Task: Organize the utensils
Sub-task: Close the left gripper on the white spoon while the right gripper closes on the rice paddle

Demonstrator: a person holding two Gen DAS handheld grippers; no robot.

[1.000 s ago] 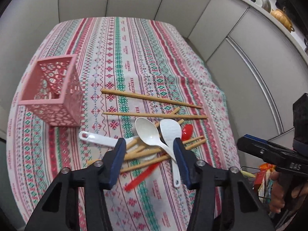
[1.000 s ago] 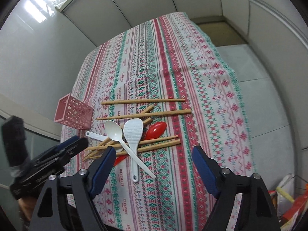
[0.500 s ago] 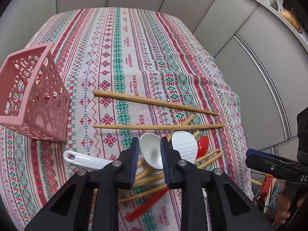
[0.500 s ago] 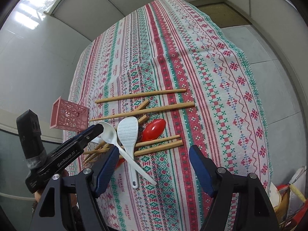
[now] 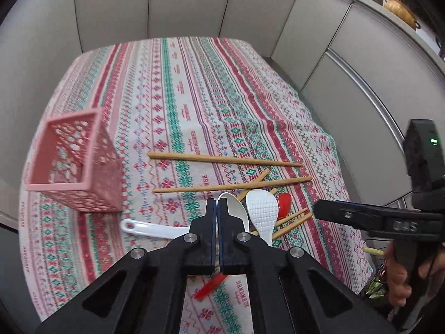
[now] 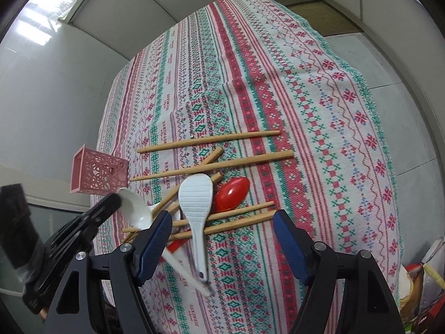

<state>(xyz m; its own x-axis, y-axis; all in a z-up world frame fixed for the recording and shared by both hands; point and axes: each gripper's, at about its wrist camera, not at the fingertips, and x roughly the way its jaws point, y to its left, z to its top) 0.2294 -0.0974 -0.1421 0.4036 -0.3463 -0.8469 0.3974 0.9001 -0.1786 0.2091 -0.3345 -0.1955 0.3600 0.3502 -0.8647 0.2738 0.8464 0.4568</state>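
**Status: Left Claw Closed, Right Claw Open**

My left claw had just closed; its pads stood together with no gap showing. The white spoon had its bowl touching the tips at 3 o'clock. I could not tell whether the bowl's rim was pinched between the pads.

My right claw stood wide open and gripped nothing. It hung over the pile. The paddle ran between its fingers, head at 12 o'clock, handle at 6 o'clock. The red spoon lay just beside the paddle head at 3 o'clock, under two chopsticks.

The utensils lay heaped on the cloth. The basket stood upright at 9 o'clock from the pile, apart from it, with no utensil showing in it.
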